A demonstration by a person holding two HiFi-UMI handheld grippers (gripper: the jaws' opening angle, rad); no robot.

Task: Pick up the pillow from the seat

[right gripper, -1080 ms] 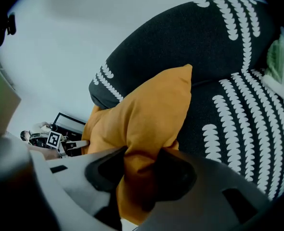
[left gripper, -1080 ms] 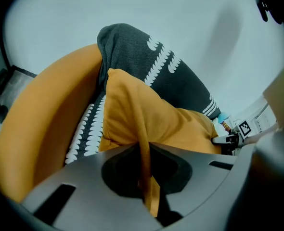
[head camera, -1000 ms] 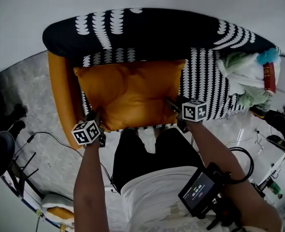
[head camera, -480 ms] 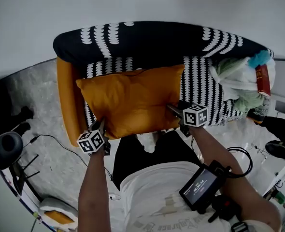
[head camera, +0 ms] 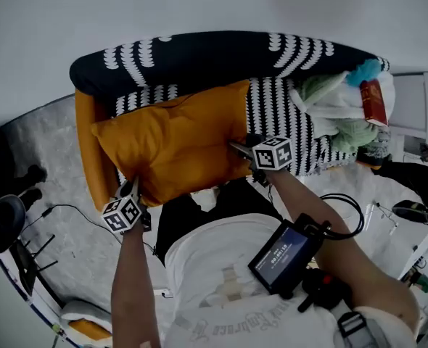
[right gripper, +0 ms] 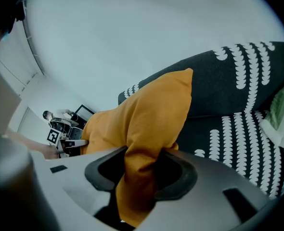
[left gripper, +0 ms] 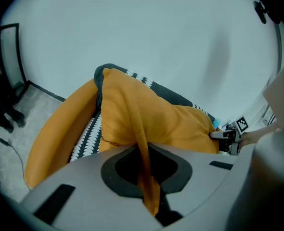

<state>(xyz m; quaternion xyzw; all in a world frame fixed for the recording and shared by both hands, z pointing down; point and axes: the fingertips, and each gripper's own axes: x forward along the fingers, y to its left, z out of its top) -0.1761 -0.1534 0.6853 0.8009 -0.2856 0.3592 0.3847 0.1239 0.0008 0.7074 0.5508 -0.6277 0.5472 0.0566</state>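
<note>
Gripping with both tools; pillow [head camera: 174,147] is slung between them above the sofa [head camera: 214,53].

Left gripper [head camera: 134,188]: jaws nearly together, pinching a thin fold of orange fabric at the pillow's corner. The left gripper view shows the fold running as a narrow strip straight down between the pads. This corner sits off the sofa's front edge, close to the orange armrest [head camera: 83,143].

Right gripper [head camera: 237,149]: jaws part-way apart, clamped on a thicker bunch of the pillow's other near corner. The right gripper view shows the fabric filling the gap and hanging below the pads. This corner is over the sofa's front edge, about mid-length.

Pillow: orange, creased, sagging in the middle. It covers the half of the sofa seat nearest the armrest; its far edge lies toward the backrest and its near edge juts past the front of the seat. Whether any part touches the seat cannot be told.

Sofa: dark cover with rows of white marks on backrest and seat.

At the sofa's other end, away from the armrest: heap of pale and green cloth [head camera: 337,114], with a red book [head camera: 373,101] on it.

In front of the sofa: a screen device [head camera: 283,251] at the person's chest, and a cable [head camera: 62,209] on the floor.
</note>
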